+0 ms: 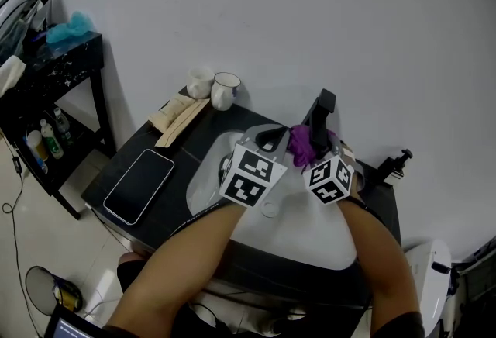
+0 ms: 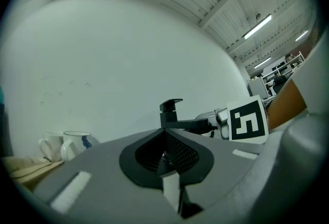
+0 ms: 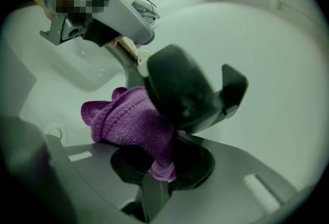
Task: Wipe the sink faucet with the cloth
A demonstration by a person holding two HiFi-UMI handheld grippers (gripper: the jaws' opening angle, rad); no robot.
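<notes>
The black faucet stands at the back of the white sink. A purple knitted cloth is pressed against the faucet's spout, and my right gripper is shut on it. In the right gripper view the cloth bunches out of the jaws of that gripper against the underside of the faucet. My left gripper hovers over the basin just left of the faucet, shut and holding nothing. The left gripper view shows its closed tips with the faucet beyond.
Two white cups and a folded beige cloth sit at the counter's back left. A dark tablet lies on the black counter to the left. A black fitting stands at the right. A black shelf is at far left.
</notes>
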